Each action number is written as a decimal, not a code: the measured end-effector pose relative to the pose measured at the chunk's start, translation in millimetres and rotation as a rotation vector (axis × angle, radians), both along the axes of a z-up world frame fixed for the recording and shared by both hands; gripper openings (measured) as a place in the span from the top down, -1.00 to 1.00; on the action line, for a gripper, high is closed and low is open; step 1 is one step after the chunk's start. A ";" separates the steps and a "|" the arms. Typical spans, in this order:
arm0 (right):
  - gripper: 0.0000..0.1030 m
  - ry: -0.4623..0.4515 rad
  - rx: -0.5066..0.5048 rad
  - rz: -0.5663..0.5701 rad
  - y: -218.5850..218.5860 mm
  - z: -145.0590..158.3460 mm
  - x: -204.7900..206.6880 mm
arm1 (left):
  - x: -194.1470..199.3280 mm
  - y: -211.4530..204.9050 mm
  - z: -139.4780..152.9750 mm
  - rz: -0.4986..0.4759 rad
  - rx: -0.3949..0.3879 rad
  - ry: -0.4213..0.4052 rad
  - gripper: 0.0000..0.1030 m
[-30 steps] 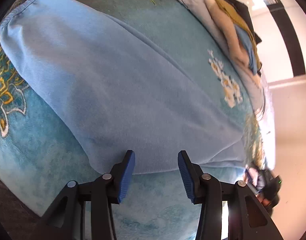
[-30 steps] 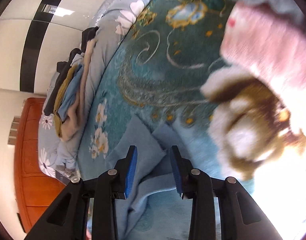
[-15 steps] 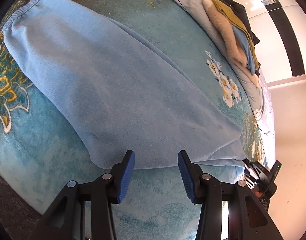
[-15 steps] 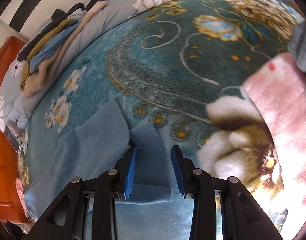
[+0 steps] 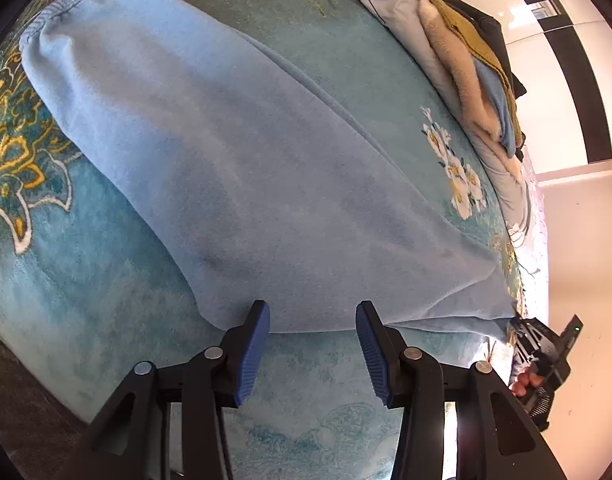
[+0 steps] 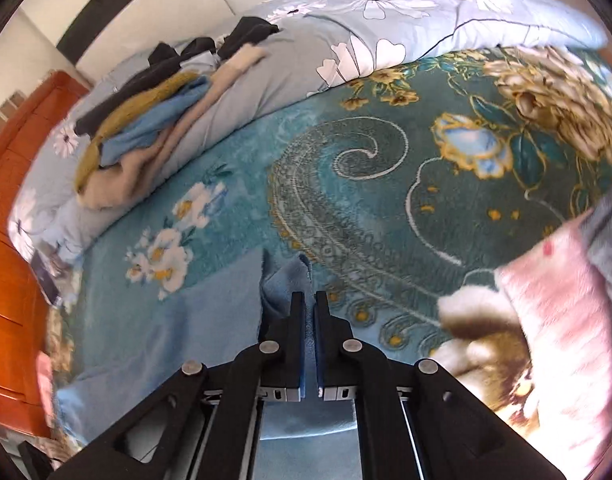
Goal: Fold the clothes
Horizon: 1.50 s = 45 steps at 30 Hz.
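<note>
right gripper [image 6: 310, 300] has just been closing and is now clenched on a corner of the light blue garment [image 5: 242, 160], fabric bunched up between the pads. left gripper [image 5: 312, 320] released, jaws apart, hovering just at the garment's near hem, not pinching it. garment lies spread flat on the teal floral blanket [image 6: 346, 184] on the bed. pile of clothes [image 6: 146, 120] sits well apart, on the pale quilt [image 6: 386, 20].
</note>
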State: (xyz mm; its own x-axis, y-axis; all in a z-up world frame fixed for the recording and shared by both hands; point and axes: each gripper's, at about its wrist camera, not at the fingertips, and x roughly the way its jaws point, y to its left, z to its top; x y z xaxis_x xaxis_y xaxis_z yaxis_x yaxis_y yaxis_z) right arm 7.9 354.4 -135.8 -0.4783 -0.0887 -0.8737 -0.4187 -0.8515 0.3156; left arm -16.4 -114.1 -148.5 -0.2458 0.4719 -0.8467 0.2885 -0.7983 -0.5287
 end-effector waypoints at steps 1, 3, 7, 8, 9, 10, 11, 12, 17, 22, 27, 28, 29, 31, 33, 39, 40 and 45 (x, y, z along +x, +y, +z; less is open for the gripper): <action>0.94 -0.021 0.004 -0.003 1.0 -7.0 -2.9 | 0.5 -0.6 0.0 0.001 -0.001 -0.001 0.05; 0.94 -0.077 -0.027 -0.026 6.2 -25.9 -7.7 | 1.6 -1.9 0.1 0.003 -0.001 -0.002 0.05; 0.92 -0.083 -0.086 -0.048 14.1 -35.1 -5.8 | 2.5 -5.1 -0.8 0.015 0.005 -0.005 0.05; 0.92 -0.070 -0.093 -0.045 14.8 -33.6 -4.5 | 2.2 -5.0 -0.9 0.017 0.005 -0.005 0.05; 0.86 -0.062 -0.085 -0.046 15.0 -30.5 -2.6 | 1.9 -4.7 -0.9 0.017 0.005 -0.004 0.05; 0.80 -0.057 -0.073 -0.047 15.0 -26.8 -0.5 | 1.7 -3.8 -0.6 0.015 0.001 0.000 0.05; 0.76 -0.050 -0.052 -0.052 14.6 -21.5 3.3 | 1.5 -2.6 -0.2 0.013 -0.003 0.005 0.05; 0.76 -0.033 -0.056 -0.051 13.3 -16.8 7.4 | 1.3 -1.4 0.2 0.010 -0.007 0.010 0.05; 0.69 0.021 -0.255 -0.040 -0.5 -20.9 21.6 | 0.5 2.4 -0.6 -0.002 -0.009 0.010 0.05; 0.64 -0.009 -0.449 -0.168 -2.4 -52.3 30.9 | 0.9 -0.7 1.0 0.004 -0.004 0.007 0.02; 0.48 0.007 -0.528 -0.242 -2.8 -62.9 36.6 | 2.1 -2.1 2.3 0.008 0.005 0.008 0.00; 0.48 0.017 -0.535 -0.251 -3.6 -63.8 35.8 | 2.4 -1.9 2.7 0.006 0.006 0.010 -0.01; 0.48 0.023 -0.540 -0.259 -4.7 -64.6 34.5 | 2.7 -1.6 3.2 0.004 0.006 0.011 -0.01; 0.48 0.033 -0.550 -0.272 -6.8 -66.3 32.0 | 3.2 -1.4 4.1 0.002 0.007 0.014 -0.01; 0.64 0.046 -0.560 -0.282 -9.4 -66.5 29.4 | 3.6 -2.3 5.3 0.004 0.008 0.016 -0.01; 0.95 0.118 -0.460 -0.189 -19.2 -25.1 24.3 | 6.6 -11.4 11.1 0.027 0.016 0.033 -0.01; 0.95 0.145 -0.429 -0.164 -19.3 -11.3 27.8 | 7.3 -13.5 11.6 0.031 0.018 0.035 -0.01; 0.96 0.155 -0.326 -0.107 -14.3 8.0 45.5 | 9.5 -18.4 6.5 0.044 0.036 0.021 -0.02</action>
State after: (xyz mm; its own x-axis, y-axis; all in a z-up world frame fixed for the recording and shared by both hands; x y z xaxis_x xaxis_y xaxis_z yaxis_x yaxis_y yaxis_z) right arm 53.4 340.0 -127.9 -0.6242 -0.2921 -0.7246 -0.4262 -0.6500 0.6292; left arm -6.9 -132.5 -142.0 -0.2847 0.4902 -0.8238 0.3114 -0.7655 -0.5631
